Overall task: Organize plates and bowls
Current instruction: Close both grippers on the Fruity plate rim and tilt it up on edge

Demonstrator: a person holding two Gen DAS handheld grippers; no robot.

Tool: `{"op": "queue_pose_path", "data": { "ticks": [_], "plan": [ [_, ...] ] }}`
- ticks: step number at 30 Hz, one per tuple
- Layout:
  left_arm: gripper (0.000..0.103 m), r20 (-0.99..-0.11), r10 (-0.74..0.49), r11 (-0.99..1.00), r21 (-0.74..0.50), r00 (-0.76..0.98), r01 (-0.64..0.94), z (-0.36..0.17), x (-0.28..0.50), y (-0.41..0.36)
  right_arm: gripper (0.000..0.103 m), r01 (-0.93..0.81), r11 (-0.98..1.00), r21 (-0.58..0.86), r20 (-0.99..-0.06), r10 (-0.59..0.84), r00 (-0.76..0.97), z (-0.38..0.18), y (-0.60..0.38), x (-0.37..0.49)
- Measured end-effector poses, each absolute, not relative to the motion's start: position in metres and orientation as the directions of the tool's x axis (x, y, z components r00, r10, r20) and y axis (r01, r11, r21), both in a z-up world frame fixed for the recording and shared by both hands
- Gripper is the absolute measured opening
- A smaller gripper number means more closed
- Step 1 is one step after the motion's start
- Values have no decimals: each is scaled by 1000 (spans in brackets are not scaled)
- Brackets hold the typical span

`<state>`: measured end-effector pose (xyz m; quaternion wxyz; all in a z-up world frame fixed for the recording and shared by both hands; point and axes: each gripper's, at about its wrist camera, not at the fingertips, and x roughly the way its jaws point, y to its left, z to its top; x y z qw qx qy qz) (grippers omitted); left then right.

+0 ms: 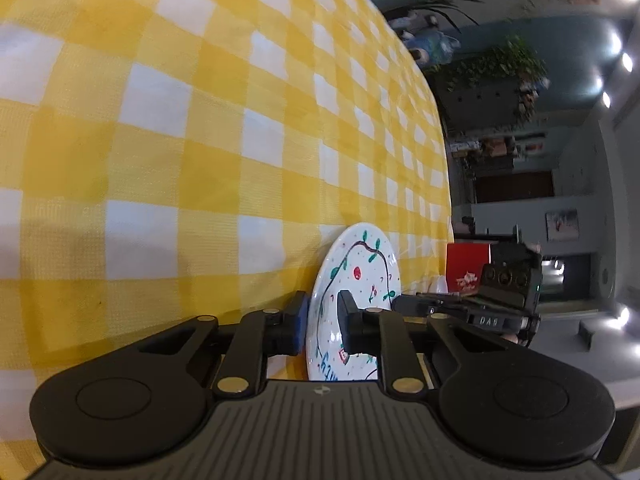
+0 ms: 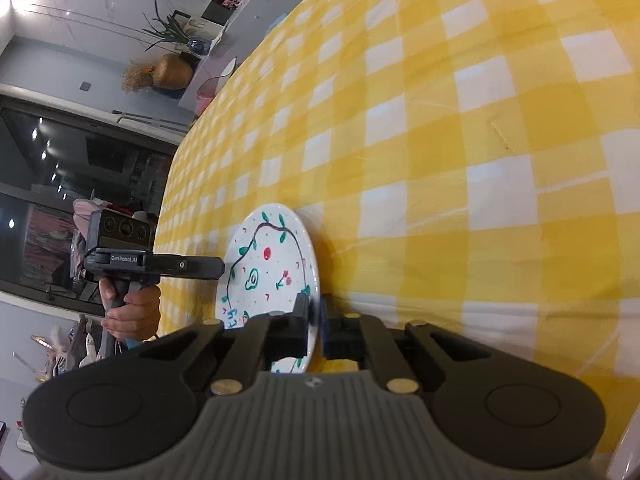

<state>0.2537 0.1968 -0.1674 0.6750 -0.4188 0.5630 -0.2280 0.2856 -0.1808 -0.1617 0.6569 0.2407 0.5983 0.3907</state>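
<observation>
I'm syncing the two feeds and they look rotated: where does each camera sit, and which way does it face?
Left wrist: behind the left gripper, rolled sideways, facing the white painted ceramic plate its fingers clamp; the right gripper shows opposite.
Right wrist: behind the right gripper, facing the opposite rim; the left gripper and the hand gripping it show.
Shared: the plate and the yellow checked tablecloth.

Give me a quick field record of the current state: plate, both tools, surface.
plate: white, painted vine and fruit design, gripped at opposite rims by both tools
left tool: closed on the plate rim, one finger on each face
right tool: closed on the opposite rim, one finger on each face
surface: yellow and white checked tablecloth
bowls: none in view
</observation>
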Motion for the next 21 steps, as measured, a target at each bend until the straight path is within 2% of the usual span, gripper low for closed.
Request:
{"op": "queue_pose_path", "data": {
  "ticks": [2, 9, 14, 18, 21],
  "plan": [
    [13, -586, -767, 563, -810, 261, -164, -166, 254, 196, 3, -225, 587, 777, -606, 796, -14, -160, -180, 285],
    [13, -644, -724, 627, -764, 247, -151, -152, 257, 186, 4, -202, 646, 736, -652, 757, 42, -147, -174, 281],
    [13, -675, -692, 658, -735, 256, -163, -147, 258, 182, 4, -139, 611, 780, -608, 791, 62, -145, -181, 285],
    [13, -698, -677, 675, -715, 233, -182, -143, 260, 178, 4, -131, 613, 779, -610, 789, 72, -141, -182, 285],
    [13, -688, -678, 668, -723, 257, -176, -134, 260, 176, 3, -89, 596, 798, -591, 803, 78, -141, -187, 282]
  ]
}}
